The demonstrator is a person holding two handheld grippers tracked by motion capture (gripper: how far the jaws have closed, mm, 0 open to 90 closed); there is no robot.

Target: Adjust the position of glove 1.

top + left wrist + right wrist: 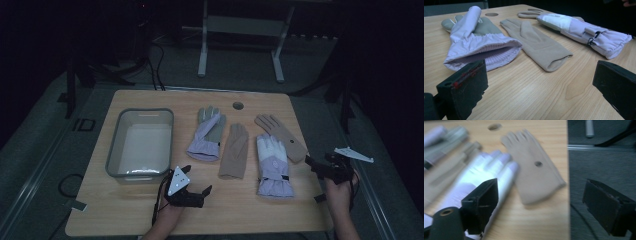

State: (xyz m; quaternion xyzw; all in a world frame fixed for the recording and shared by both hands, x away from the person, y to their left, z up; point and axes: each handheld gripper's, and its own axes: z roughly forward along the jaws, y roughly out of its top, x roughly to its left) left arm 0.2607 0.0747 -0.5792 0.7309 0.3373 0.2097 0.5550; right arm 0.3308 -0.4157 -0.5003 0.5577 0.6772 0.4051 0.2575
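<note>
Four gloves lie in a row on the wooden table (125, 210). A lilac and grey glove (206, 134) (476, 40) is leftmost, then a tan glove (235, 151) (536, 45), a lilac and white glove (273, 165) (579, 27) (481, 175), and a second tan glove (280, 137) (534, 172). My left gripper (197, 179) (540, 75) rests low near the front edge, open, facing the glove cuffs, with bare wood between its jaws. My right gripper (317, 161) (544, 202) hovers at the table's right edge, open and holding nothing, beside the lilac and white glove's fingers.
A grey plastic bin (116, 145) stands at the table's left, just beyond my left gripper. A round hole (238, 105) is cut into the tabletop at the back. Dark floor and a white table frame (202, 50) lie beyond.
</note>
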